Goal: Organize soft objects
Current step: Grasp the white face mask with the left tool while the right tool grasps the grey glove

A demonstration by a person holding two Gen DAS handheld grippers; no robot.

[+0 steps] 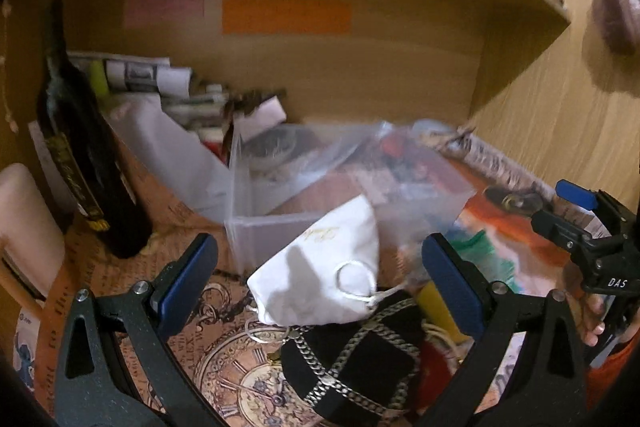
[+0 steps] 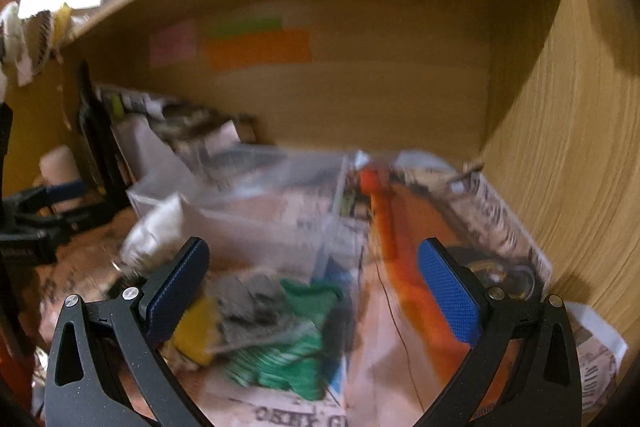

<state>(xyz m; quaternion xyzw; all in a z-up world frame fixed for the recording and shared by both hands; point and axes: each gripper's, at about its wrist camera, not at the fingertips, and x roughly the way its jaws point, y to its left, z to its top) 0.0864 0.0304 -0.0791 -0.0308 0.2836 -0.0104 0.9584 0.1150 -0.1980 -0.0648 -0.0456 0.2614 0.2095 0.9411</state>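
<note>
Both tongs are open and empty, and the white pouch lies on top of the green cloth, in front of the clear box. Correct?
Not quite. In the left wrist view the white pouch lies on the black chained bag, not the green cloth. Left tongs and right tongs are open and empty; the clear box sits behind.

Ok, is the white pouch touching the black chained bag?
Touching. Left wrist view shows the white pouch resting on the black chained bag, overlapping its top edge.

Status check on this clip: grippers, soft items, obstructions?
Left gripper open, empty. Right gripper open, empty. White pouch rests on black pouch, ungrasped. Clear plastic box right behind them.
</note>
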